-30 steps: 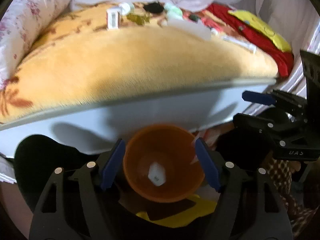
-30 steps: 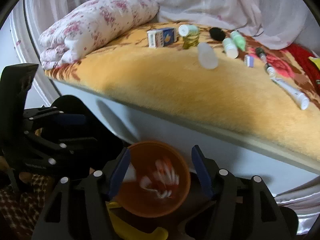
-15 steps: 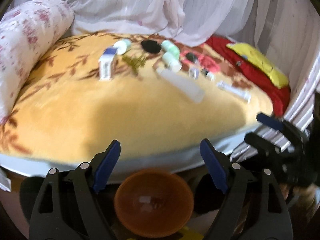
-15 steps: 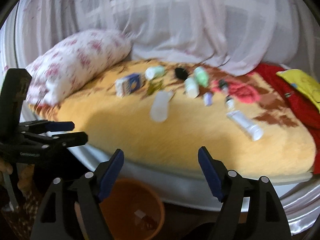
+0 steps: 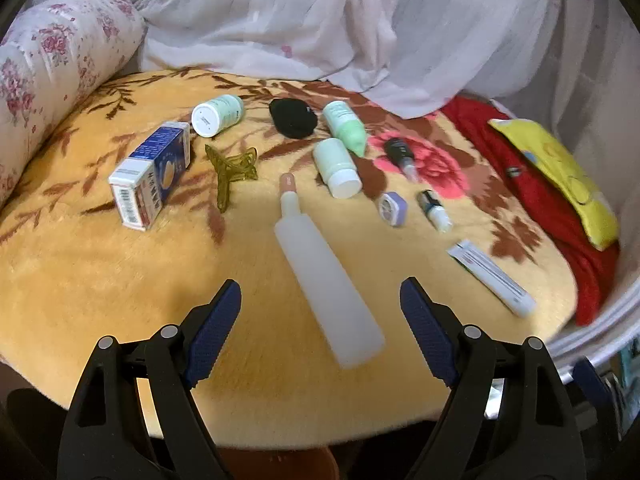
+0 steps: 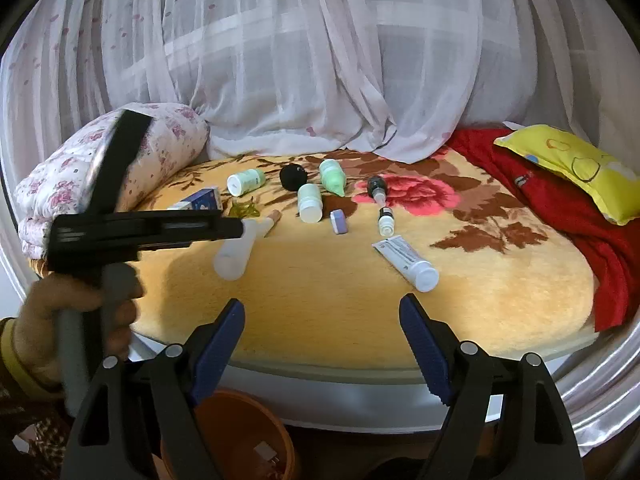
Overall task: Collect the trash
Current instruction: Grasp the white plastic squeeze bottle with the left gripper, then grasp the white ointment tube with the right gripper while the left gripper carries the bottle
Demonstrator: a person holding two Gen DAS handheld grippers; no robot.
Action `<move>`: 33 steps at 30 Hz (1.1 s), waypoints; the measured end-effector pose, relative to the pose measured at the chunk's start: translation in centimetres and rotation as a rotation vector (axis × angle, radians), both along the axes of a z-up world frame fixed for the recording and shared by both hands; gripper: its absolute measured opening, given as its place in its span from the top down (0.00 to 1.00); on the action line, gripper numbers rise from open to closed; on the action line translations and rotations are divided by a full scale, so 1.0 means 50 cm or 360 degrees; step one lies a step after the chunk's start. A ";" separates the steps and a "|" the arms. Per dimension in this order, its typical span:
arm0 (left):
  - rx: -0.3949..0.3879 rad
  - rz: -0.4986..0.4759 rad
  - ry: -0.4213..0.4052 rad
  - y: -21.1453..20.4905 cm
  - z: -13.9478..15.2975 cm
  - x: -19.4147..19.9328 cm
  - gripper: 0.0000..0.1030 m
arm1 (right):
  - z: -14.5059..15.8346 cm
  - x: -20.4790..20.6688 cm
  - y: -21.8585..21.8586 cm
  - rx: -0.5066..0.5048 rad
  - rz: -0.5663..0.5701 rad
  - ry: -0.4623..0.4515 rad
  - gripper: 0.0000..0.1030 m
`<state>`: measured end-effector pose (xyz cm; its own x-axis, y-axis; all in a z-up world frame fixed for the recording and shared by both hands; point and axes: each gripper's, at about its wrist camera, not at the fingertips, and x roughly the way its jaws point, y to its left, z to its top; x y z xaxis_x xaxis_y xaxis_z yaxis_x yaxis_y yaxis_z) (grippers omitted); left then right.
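Note:
Several items lie on an orange floral blanket [image 5: 100, 272]: a long frosted white bottle [image 5: 320, 264], a blue and white carton [image 5: 150, 176], a white tube [image 5: 492, 278], small white and green bottles [image 5: 336, 166] and an olive hair clip [image 5: 230, 170]. My left gripper [image 5: 320, 320] is open and empty, hovering over the near end of the frosted bottle. My right gripper [image 6: 322, 328] is open and empty above the bed edge, short of the white tube [image 6: 406, 258]. An orange bin [image 6: 248, 436] stands on the floor below it with scraps inside.
A floral pillow [image 6: 120, 160] lies at the left, a red cloth [image 6: 560, 208] and yellow pillow [image 6: 576, 164] at the right, white curtains [image 6: 320, 60] behind. The left gripper's body and the hand holding it [image 6: 80, 280] fill the left of the right wrist view.
Both grippers have risen from low over the orange bin to above the bed. The bin has dropped to the bottom of both views, and the items on the blanket are now closer.

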<state>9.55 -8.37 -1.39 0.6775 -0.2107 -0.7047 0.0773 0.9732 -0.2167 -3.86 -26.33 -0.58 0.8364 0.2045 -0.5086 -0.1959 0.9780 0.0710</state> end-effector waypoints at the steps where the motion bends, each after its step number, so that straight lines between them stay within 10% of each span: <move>1: 0.0009 0.0020 0.0007 -0.004 -0.008 0.012 0.23 | -0.002 -0.001 -0.001 -0.0010 -0.0005 -0.0003 0.24; 5: 0.0044 0.0083 0.0034 -0.009 -0.034 0.049 0.26 | -0.008 -0.002 -0.008 -0.0021 -0.0027 -0.0007 0.24; 8: 0.0002 0.0023 0.0075 0.000 -0.057 0.064 0.65 | -0.014 0.004 -0.019 -0.0011 -0.0051 0.0000 0.24; 11: 0.0003 -0.0020 0.0003 0.017 -0.053 0.043 0.71 | -0.019 0.015 -0.029 -0.0015 -0.0077 0.0007 0.24; 33: 0.0055 -0.0097 -0.0085 0.117 -0.029 -0.113 0.72 | -0.103 0.292 -0.048 -0.0293 -0.0202 0.0218 0.42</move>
